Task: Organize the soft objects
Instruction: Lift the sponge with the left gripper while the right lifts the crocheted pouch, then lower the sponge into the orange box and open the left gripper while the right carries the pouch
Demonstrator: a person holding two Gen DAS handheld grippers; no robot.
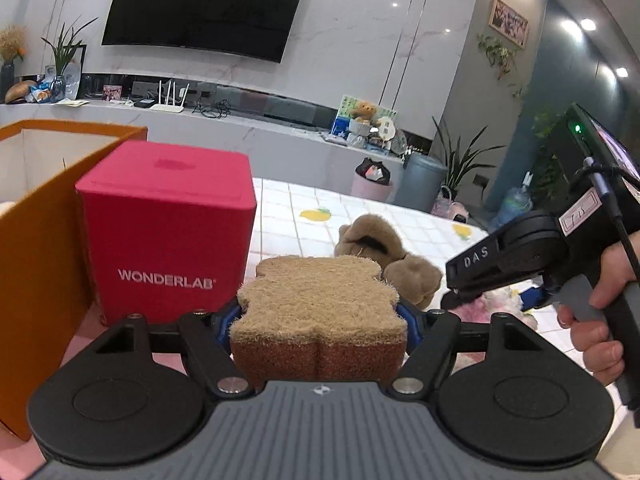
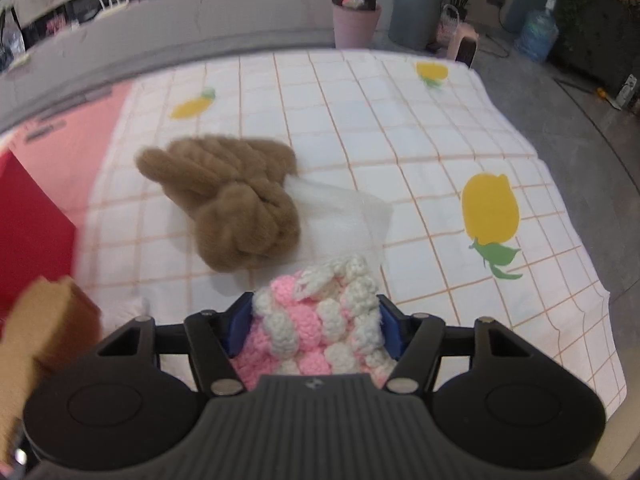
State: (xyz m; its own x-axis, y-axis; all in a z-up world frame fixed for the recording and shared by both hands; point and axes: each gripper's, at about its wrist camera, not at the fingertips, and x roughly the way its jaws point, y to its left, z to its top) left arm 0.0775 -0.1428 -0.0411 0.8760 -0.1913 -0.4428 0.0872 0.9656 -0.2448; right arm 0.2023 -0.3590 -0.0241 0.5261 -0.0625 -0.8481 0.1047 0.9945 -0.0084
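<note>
Left wrist view, far left: orange box (image 1: 36, 216), open top, near wall fills the left edge; just right of it, close beside, a pink cube box (image 1: 168, 232) marked WONDERLAB, standing on the pink strip of the surface. Little free room on that side. Center: left gripper (image 1: 320, 316) points slightly downward, blue fingers (image 1: 230, 318) pressed on both sides of a bear-shaped sponge (image 1: 320, 296), tan fibre top, brown base; held clear, jaws fairly wide around it. Beyond the sponge a brown plush toy (image 1: 380, 256) lies on the checked cloth (image 1: 292, 208). Right: a hand (image 1: 596, 320) grips the handle of the right gripper, tilted down toward the cloth. Right wrist view: pink box edge at left, blurred sponge at lower left, then brown plush on a white folded cloth (image 2: 344, 216), touching it. Right gripper (image 2: 316, 328) angled steeply down, fingers (image 2: 390, 330) clamped at medium width on a pink-and-white crochet piece (image 2: 320, 320); whether it is off the cloth I cannot tell. Open checked cloth right of the plush up to the surface edge (image 2: 560, 200), floor beyond.
</note>
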